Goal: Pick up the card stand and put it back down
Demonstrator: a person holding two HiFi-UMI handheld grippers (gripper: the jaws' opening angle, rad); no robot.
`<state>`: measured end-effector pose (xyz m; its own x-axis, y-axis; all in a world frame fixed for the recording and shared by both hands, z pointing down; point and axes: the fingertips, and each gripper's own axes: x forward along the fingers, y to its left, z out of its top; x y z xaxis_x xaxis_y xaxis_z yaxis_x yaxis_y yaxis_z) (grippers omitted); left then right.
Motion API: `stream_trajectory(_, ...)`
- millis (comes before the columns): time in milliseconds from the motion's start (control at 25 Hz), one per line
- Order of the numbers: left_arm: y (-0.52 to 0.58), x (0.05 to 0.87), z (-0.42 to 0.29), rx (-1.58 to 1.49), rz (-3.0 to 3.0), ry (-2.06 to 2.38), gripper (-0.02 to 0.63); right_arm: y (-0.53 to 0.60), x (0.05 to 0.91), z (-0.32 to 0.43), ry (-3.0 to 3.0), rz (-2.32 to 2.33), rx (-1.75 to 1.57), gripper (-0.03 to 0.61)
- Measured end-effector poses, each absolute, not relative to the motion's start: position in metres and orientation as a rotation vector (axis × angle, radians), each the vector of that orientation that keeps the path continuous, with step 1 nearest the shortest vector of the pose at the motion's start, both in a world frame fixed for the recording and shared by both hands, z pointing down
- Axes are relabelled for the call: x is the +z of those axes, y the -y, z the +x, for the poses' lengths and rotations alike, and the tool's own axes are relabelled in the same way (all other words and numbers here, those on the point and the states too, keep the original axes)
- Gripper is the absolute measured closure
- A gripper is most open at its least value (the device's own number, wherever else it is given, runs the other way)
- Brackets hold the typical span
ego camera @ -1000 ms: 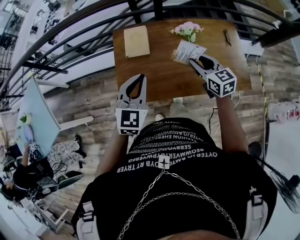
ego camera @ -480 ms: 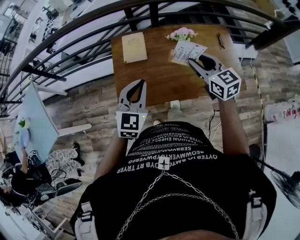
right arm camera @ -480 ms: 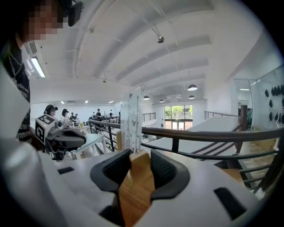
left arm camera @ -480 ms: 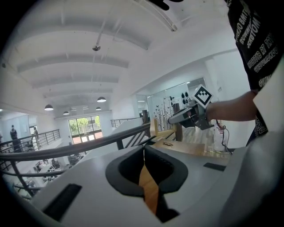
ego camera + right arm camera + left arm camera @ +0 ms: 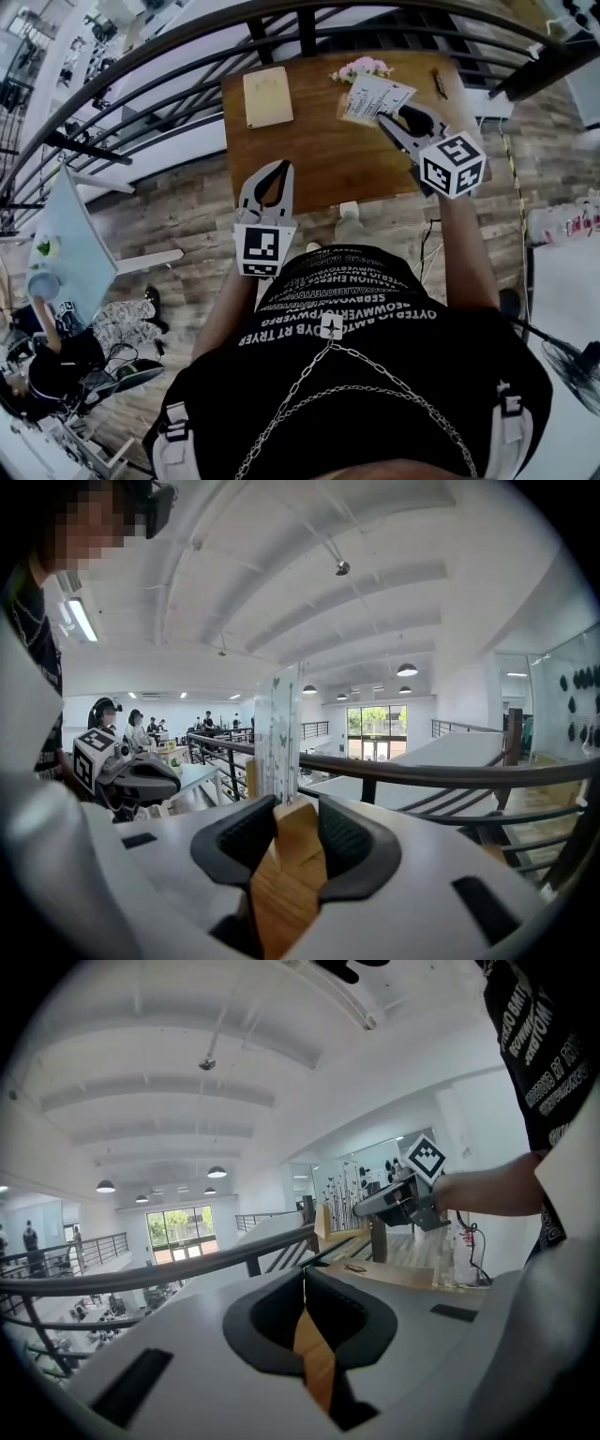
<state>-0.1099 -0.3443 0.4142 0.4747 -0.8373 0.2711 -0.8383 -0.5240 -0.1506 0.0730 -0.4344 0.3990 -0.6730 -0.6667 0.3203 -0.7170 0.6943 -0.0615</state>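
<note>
I see a brown wooden table point(image 5: 319, 150) with a tan square pad point(image 5: 267, 96) on its far left part. A bunch of pink flowers point(image 5: 361, 67) sits at its far edge, and a small dark object point(image 5: 439, 82) lies toward its far right corner. A dark metal railing point(image 5: 450, 776) runs just beyond the table. Well to its left stands a pale blue table point(image 5: 80, 244).

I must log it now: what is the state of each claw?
Left claw: closed, empty.
Right claw: closed on stand.
</note>
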Motion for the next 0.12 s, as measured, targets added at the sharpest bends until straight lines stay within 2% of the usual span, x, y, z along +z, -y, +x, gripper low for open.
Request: stream_trajectory(120, 0.3485, 0.4171, -0.1108, 0.488, 2.683, 1.533, 0.584, 0.4363, 0.401, 0.0712, 2.631, 1.09, 0.263, 0.426)
